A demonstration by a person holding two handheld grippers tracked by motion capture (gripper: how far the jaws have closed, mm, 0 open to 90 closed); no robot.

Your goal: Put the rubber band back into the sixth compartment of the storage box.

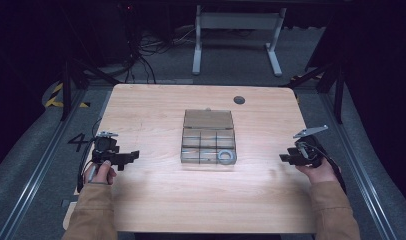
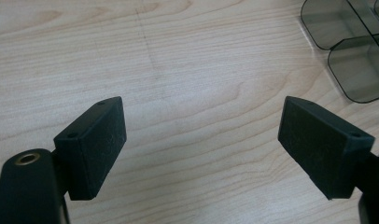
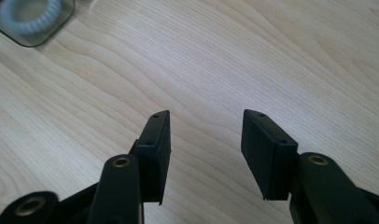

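A clear smoky plastic compartment box (image 1: 209,136) lies in the middle of the wooden table (image 1: 156,200), its lid laid back on the far side. A pale ring-shaped coil (image 1: 225,156) sits in its near right compartment and appears as the coil (image 3: 30,16) in the right gripper view. My left gripper (image 1: 131,157) hovers at the table's left side, open and holding nothing; its jaws stand wide apart around the midpoint (image 2: 201,140). My right gripper (image 1: 285,158) is at the right side, open and holding nothing, midpoint (image 3: 206,140). The box corner (image 2: 355,51) lies ahead of the left gripper.
A dark round grommet (image 1: 239,99) is set in the table's far edge. Beyond the table stand a white desk frame (image 1: 236,40) and cables on a grey floor. Rails run along both sides of the table.
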